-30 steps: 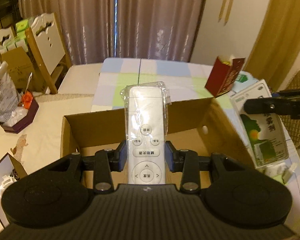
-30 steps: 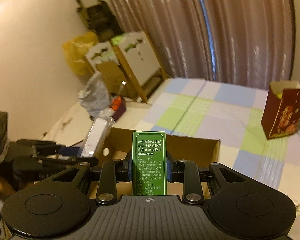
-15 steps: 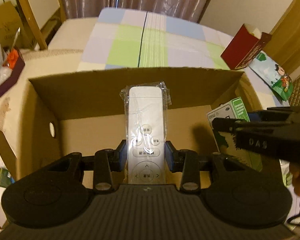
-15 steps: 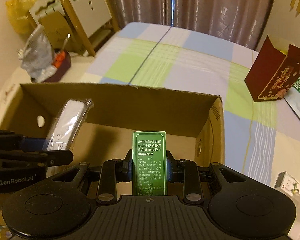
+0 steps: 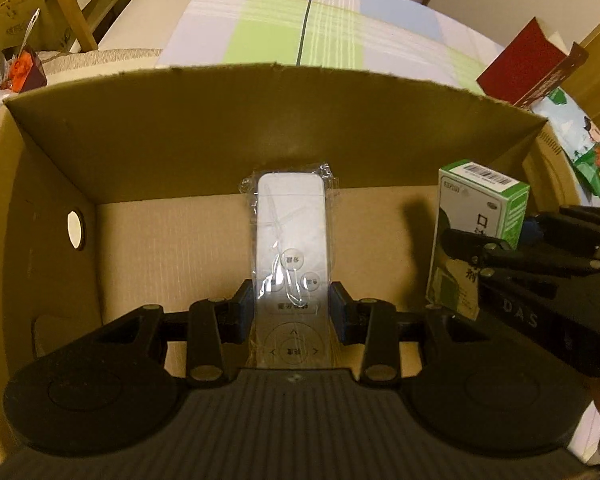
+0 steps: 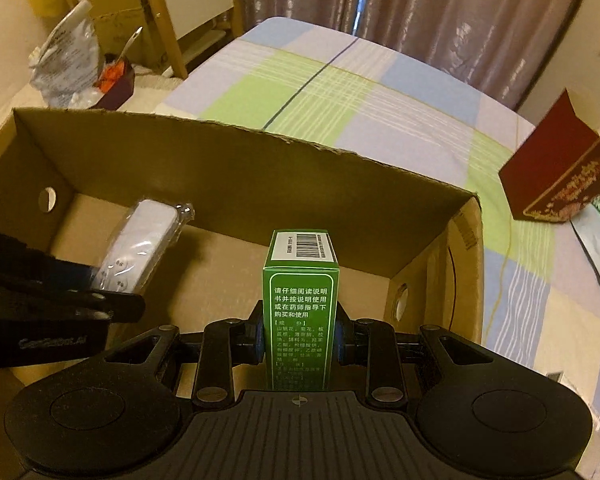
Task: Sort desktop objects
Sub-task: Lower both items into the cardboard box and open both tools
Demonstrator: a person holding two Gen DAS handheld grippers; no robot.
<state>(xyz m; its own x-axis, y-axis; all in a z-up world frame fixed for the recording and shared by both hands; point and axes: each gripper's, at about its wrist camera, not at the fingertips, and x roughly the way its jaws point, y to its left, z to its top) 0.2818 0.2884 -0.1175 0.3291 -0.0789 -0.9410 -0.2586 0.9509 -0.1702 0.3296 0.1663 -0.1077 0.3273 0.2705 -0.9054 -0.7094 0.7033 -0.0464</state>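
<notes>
My left gripper (image 5: 292, 312) is shut on a white remote control (image 5: 290, 248) in a clear plastic sleeve, held down inside an open cardboard box (image 5: 260, 120). My right gripper (image 6: 299, 336) is shut on a green medicine box (image 6: 300, 300) with a barcode on top, also inside the cardboard box (image 6: 236, 168), toward its right end. In the left wrist view the medicine box (image 5: 480, 232) and right gripper (image 5: 516, 252) show at the right. In the right wrist view the remote (image 6: 140, 248) and left gripper (image 6: 96, 300) show at the left.
The box stands on a checked tablecloth (image 6: 340, 92). A dark red paper bag (image 6: 564, 176) and a green snack packet (image 5: 588, 148) lie to the right of the box. A wooden chair (image 6: 168, 12), a plastic bag and a small cardboard carton crowd the back left.
Both grippers have sunk from above the box rim down into the box, tilting more steeply downward. Remote and medicine box stay gripped; the medicine box's barcoded top has come into view.
</notes>
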